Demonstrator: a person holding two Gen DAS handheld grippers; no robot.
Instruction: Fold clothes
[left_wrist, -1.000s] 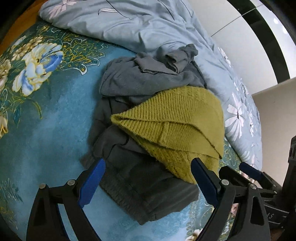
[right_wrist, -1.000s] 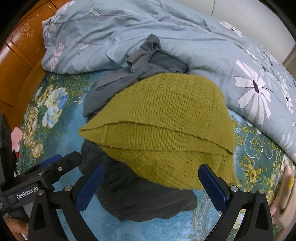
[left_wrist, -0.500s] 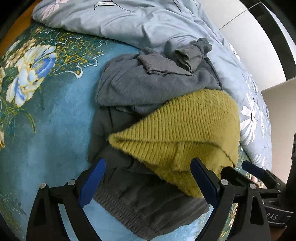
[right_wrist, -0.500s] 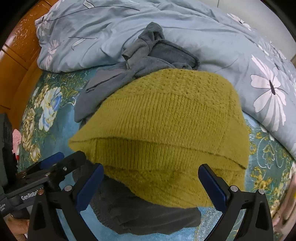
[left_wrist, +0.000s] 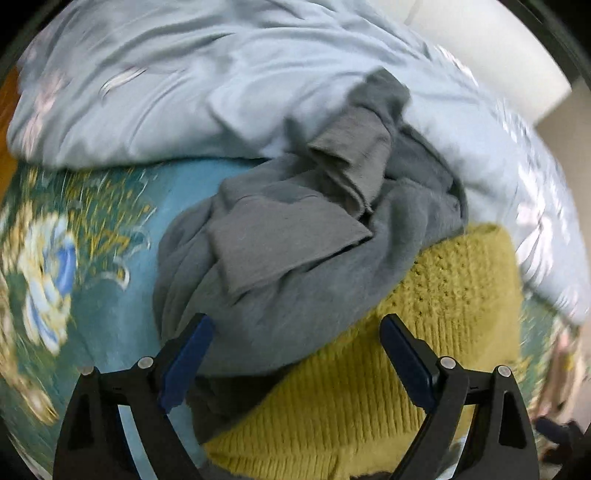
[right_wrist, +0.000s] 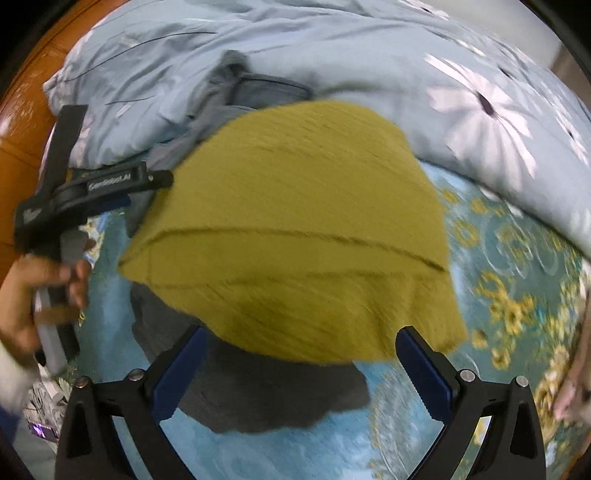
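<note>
A folded olive-green knit sweater (right_wrist: 295, 229) lies on a pile of grey clothes on the bed. In the left wrist view the crumpled grey garment (left_wrist: 295, 258) fills the middle, with the sweater (left_wrist: 443, 332) at lower right. My left gripper (left_wrist: 295, 354) is open and empty, its jaws wide over the near edge of the grey garment. My right gripper (right_wrist: 301, 369) is open and empty, just in front of the sweater's near edge, over a dark grey garment (right_wrist: 266, 391). The left gripper also shows in the right wrist view (right_wrist: 110, 184), beside the sweater's left side.
The clothes lie on a teal floral bedspread (right_wrist: 517, 295). A rumpled light blue duvet with white flowers (left_wrist: 221, 81) is bunched behind the pile. A wooden headboard (right_wrist: 22, 122) stands at the far left. A hand (right_wrist: 37, 295) holds the left gripper's handle.
Both grippers have moved forward toward the pile. The left one swung up over the grey garment, so the sweater now sits low and right in its view. Both stay open.
</note>
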